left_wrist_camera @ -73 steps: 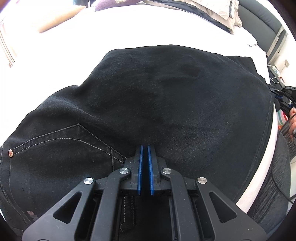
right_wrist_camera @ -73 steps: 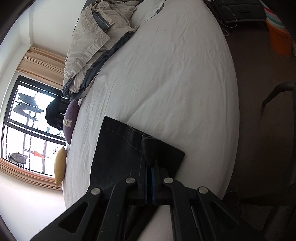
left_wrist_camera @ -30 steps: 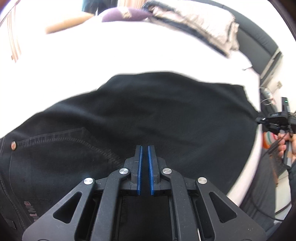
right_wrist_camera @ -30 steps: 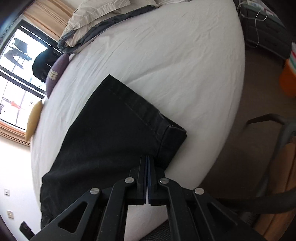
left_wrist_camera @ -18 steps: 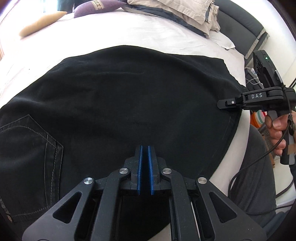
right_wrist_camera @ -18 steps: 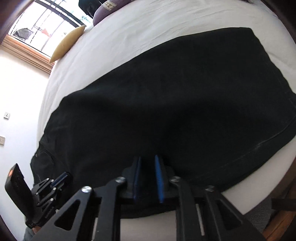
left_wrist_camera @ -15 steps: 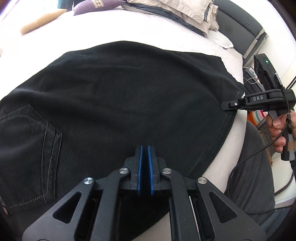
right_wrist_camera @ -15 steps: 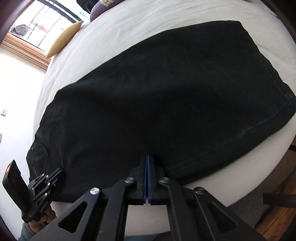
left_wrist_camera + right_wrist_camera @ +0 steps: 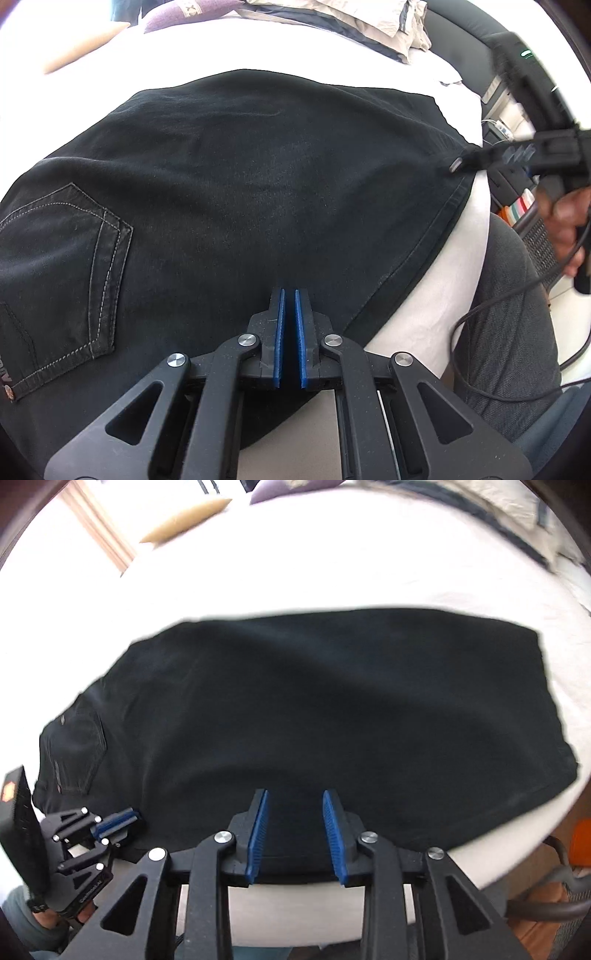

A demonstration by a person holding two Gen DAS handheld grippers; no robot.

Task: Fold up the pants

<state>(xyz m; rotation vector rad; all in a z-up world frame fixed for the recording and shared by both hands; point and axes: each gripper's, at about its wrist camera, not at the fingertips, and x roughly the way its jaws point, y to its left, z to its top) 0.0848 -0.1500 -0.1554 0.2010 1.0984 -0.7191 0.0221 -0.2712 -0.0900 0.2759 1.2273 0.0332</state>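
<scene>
Across the near half of the bed (image 9: pixel 332 565), one pair of black pants (image 9: pixel 332 709) lay flat on the white sheet, folded lengthwise so that the legs made a single broad dark panel. Fabric: black denim, matte, with faint soft creases running along its length. Waist end toward the bed's left side; a back pocket (image 9: pixel 74 266) outlined in pale contrast stitching faced up there, with a small copper rivet (image 9: pixel 10 395) at the pocket's lower corner. Hem end toward the bed's right side, finished in a double-stitched band; this end reached the bed's near edge.

Left tool (image 9: pixel 290 339): blue pads drawn nearly together with a thin gap, resting at the near edge of the pants by the seat; whether cloth was pinched between them could not be told. In the right wrist view the same tool (image 9: pixel 114 821) sat at the waist-end corner of the garment.

Right tool (image 9: pixel 295 830): blue pads spread wide apart, released, holding nothing, poised over the near edge of the leg panel. In the left wrist view it (image 9: pixel 458 166) appeared blurred at the hem corner.

Far edge of the bed: a tan pillow (image 9: pixel 184 518), a purple cushion (image 9: pixel 188 13), and rumpled beige bedding (image 9: pixel 351 18).
</scene>
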